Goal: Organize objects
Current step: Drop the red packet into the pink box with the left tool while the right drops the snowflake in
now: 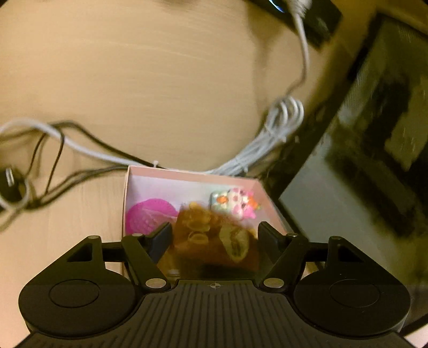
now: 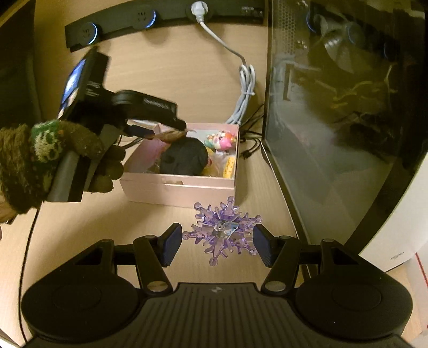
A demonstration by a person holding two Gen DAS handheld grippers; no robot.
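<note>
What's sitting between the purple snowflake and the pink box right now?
Nothing: in the right wrist view, only a short strip of bare desk separates the purple snowflake from the pink box.

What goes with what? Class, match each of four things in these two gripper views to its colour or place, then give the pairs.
Things
1. snowflake ornament
2. box
3. cable bundle
4. power strip

Descriptions
A. pale pink, holding small toys
B. black, at the far edge of the desk
C. purple, on the desk between the fingers of the right gripper
D. white, coiled behind the box

Pairs: 1-C, 2-A, 3-D, 4-B
</note>
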